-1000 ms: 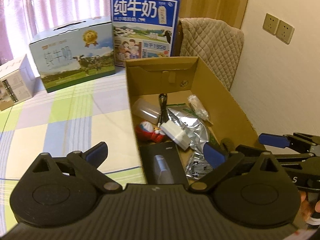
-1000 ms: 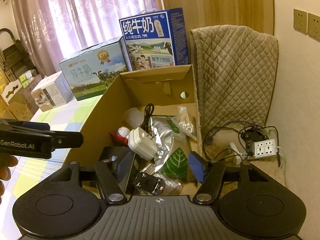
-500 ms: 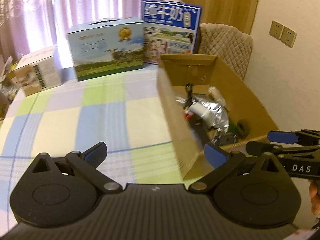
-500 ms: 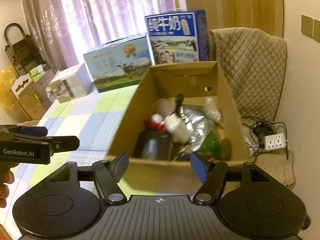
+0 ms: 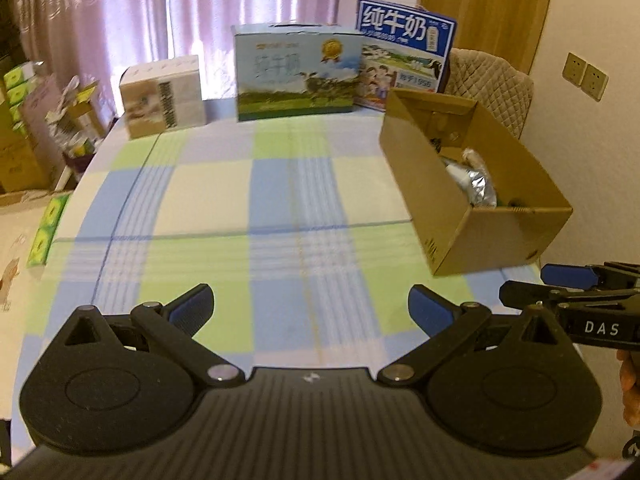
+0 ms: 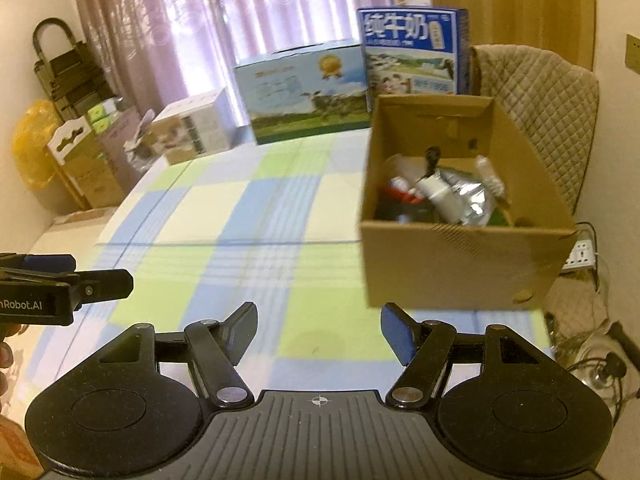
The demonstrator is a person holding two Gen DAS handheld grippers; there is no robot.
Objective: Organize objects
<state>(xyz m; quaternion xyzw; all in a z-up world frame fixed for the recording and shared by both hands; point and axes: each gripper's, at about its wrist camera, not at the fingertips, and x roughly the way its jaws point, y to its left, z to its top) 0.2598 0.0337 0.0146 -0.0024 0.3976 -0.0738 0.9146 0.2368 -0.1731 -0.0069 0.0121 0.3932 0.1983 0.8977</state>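
An open cardboard box (image 5: pixel 472 236) (image 6: pixel 456 264) stands on the right side of the checked tablecloth (image 5: pixel 280 200) (image 6: pixel 240 240). Inside it lie a crinkled silver pouch (image 6: pixel 472 202) (image 5: pixel 478 186), a white charger (image 6: pixel 434 192), a red-and-white item (image 6: pixel 398 190) and a black cable. My left gripper (image 5: pixel 310 306) hovers open over the near part of the cloth, well short of the box. My right gripper (image 6: pixel 318 330) is open too, just in front of the box's near wall. Neither holds anything.
Two blue milk cartons (image 5: pixel 296 72) (image 5: pixel 404 52) and a white box (image 5: pixel 164 96) line the table's far edge. A quilted chair (image 6: pixel 536 120) stands behind the box. A power strip and cables (image 6: pixel 580 254) lie on the floor at right. Stacked cardboard boxes (image 6: pixel 88 160) stand to the left.
Both grippers have pulled back and up from over the box; its contents now sit farther away and the whole tablecloth has come into view. Both stay open.
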